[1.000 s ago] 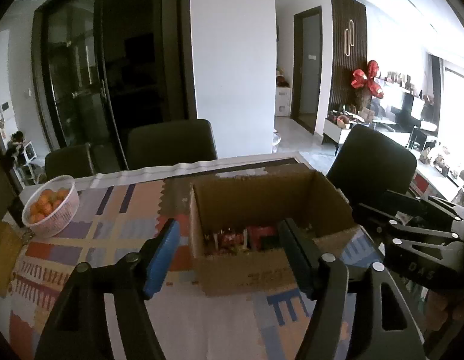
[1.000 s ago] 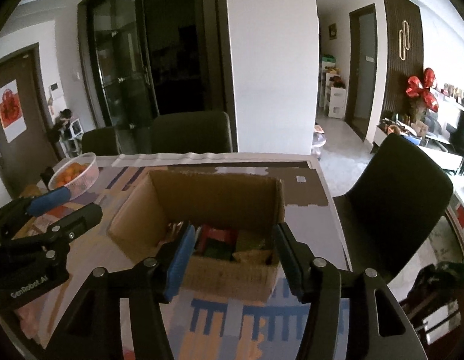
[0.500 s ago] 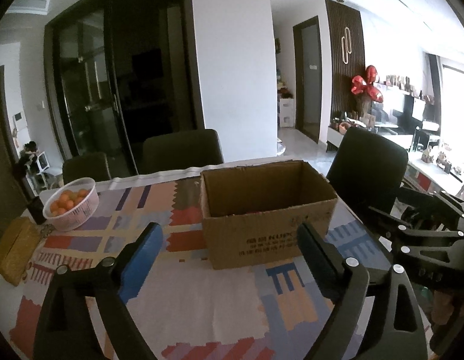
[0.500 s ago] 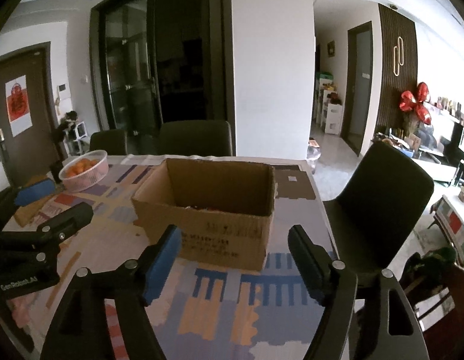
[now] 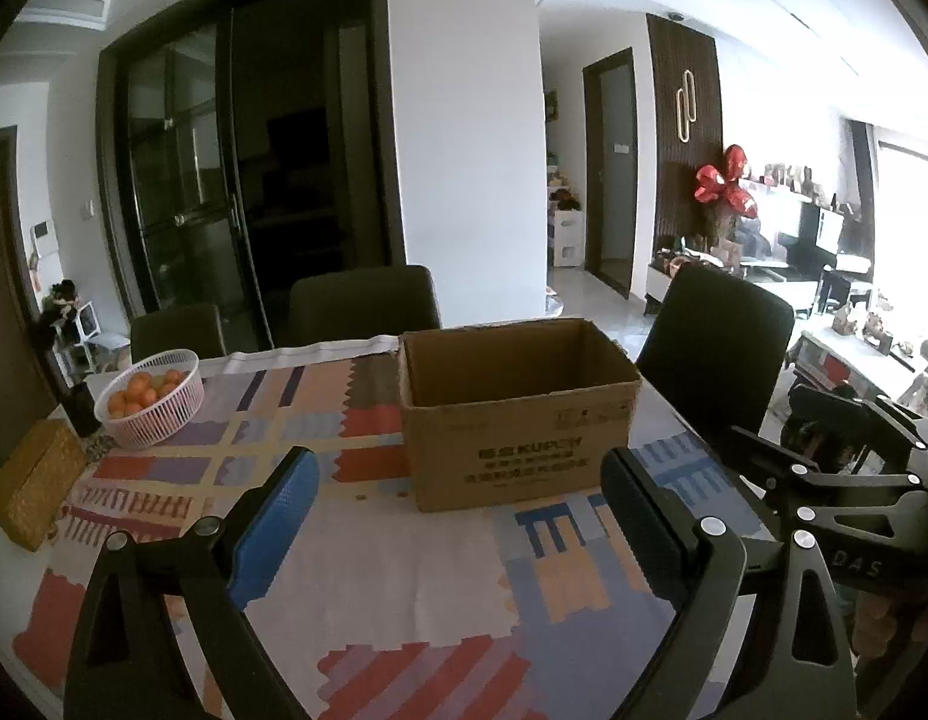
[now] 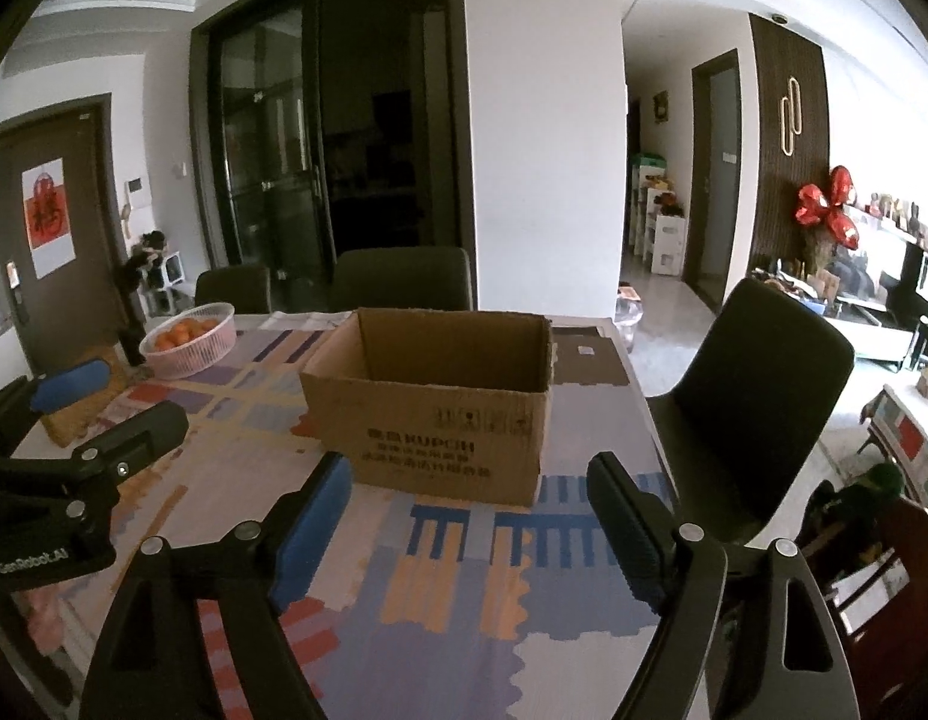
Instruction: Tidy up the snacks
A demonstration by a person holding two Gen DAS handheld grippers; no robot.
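**Both tongs wide and empty before the KUPCH carton**

While the left tongs (image 5: 458, 516) hung above the patterned cloth (image 5: 368, 570) of the bench, their blue-padded fingers (image 5: 272, 531) stood far apart with nothing between them. The right tongs (image 6: 464, 522) were spread just as wide and likewise held nothing. Each pair showed at the edge of the other's view: the left one carried the white lettering "GenRobot.AI" on its black body, and the right one showed the letters "DAS".

Ahead of both sat the cardboard box (image 5: 517, 414), open at the top, resting on the cloth toward the bench's right side and apart from both tongs. Its near face bore dark print in which "KUPCH" could be read, with lines of smaller characters around it too small to make out, and a row of handling symbols near the upper right corner. From these low angles its inside floor was hidden, so any snacks in it could not be seen.

Further left stood a pink lattice basket (image 5: 155, 405) of oranges (image 5: 146, 390), and a woven yellow-brown case (image 5: 35, 489) lay at the bench's left edge. Dark chairs (image 5: 362, 309) ringed the bench. On the brown door (image 6: 50, 222) hung a white sheet with a red character.
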